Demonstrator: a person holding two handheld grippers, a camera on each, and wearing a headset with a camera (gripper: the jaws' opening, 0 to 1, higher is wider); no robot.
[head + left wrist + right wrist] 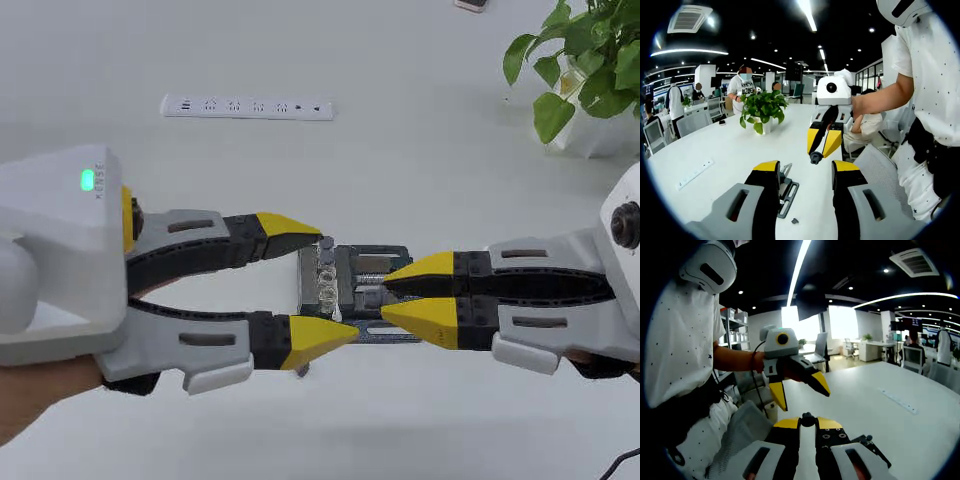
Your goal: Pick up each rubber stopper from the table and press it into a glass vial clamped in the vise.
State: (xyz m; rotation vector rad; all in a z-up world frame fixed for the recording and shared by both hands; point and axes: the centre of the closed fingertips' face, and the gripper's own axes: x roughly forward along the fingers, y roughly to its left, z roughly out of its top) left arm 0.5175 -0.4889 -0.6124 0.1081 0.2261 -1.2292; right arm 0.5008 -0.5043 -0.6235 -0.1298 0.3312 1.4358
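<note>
Plainly, the small dark round rubber stopper (815, 158) is pinched at the very tips of the right tool (384, 294), whose yellow points are nearly closed on it. In the head view it sits mid-frame, just right of the clear glass vials (326, 282) in the blue-grey metal vise (385, 255). So shallow a grip on springy rubber could let it squirt out or tilt at a vial's mouth, and hard pressing could chip the smooth glass. The left tool (804, 399) gapes wide and empty, its points above and below the vials in that frame. The white desk (400, 130) looks smooth and matte.

vials (326, 283): blurred, count unclear | plant (590, 50): cropped at top-right edge
</note>
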